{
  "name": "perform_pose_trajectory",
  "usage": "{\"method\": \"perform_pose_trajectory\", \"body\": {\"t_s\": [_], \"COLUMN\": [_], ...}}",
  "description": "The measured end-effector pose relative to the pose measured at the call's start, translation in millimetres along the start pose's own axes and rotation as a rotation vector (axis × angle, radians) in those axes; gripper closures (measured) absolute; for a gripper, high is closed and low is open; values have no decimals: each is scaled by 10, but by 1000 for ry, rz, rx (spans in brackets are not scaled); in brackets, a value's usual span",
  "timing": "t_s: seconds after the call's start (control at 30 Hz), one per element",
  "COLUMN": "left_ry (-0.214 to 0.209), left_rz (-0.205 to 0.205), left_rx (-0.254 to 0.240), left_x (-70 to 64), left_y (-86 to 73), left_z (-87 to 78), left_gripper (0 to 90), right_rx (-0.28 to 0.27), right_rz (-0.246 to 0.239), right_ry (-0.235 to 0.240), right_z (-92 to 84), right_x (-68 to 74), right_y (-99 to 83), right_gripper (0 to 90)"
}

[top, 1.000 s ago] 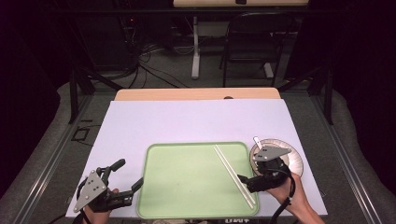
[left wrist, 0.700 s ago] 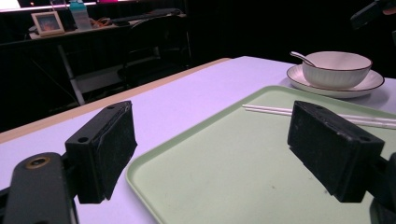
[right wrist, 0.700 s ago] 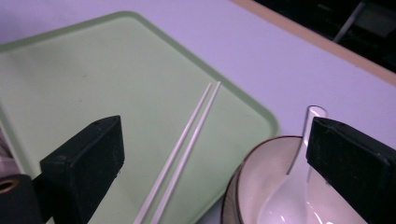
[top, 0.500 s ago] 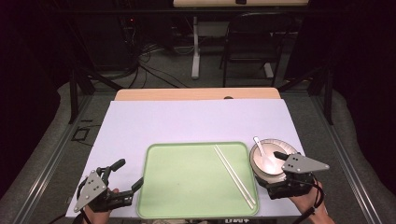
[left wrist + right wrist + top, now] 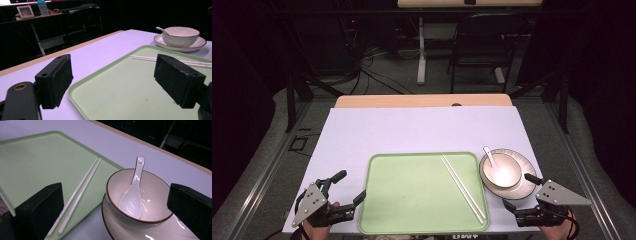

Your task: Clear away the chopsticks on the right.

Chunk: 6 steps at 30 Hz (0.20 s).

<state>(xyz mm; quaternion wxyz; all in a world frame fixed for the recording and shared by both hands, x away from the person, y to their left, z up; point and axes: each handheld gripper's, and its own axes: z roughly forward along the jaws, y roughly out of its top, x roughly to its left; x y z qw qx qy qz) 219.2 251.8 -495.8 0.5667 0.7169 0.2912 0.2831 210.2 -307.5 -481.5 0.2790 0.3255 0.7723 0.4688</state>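
no readable writing is showing on any item. my right gripper (image 5: 518, 192) is standing wide open, jaws just opened further, gripping nothing; the bowl (image 5: 140, 195) with its spoon (image 5: 132, 195) is sitting just ahead between them. the chopsticks (image 5: 463, 189) are lying on the green tray (image 5: 412, 200). my left gripper (image 5: 351, 188) is gaping empty at the tray's left edge.

A pale lilac sheet covers the table (image 5: 422, 127), bearing a green tray (image 5: 412, 195) at the near middle and a plate (image 5: 519, 187) just right of it.
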Motion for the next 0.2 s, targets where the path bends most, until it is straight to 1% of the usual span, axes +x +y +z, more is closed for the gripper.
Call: {"method": "perform_pose_trajectory", "body": {"t_s": [0.03, 0.07, 0.2], "left_ry": [0, 3, 4], "left_rz": [0, -2, -2], "left_rx": [0, -4, -1], "left_x": [0, 3, 0], "left_y": [0, 0, 1], "left_z": [0, -3, -1], "left_gripper": [152, 153, 153], "right_rx": [0, 0, -11], "right_rz": [0, -14, -10], "right_ry": [0, -3, -1], "right_z": [0, -8, -11], "right_x": [0, 10, 8], "right_y": [0, 14, 7], "right_gripper": [2, 3, 3]}}
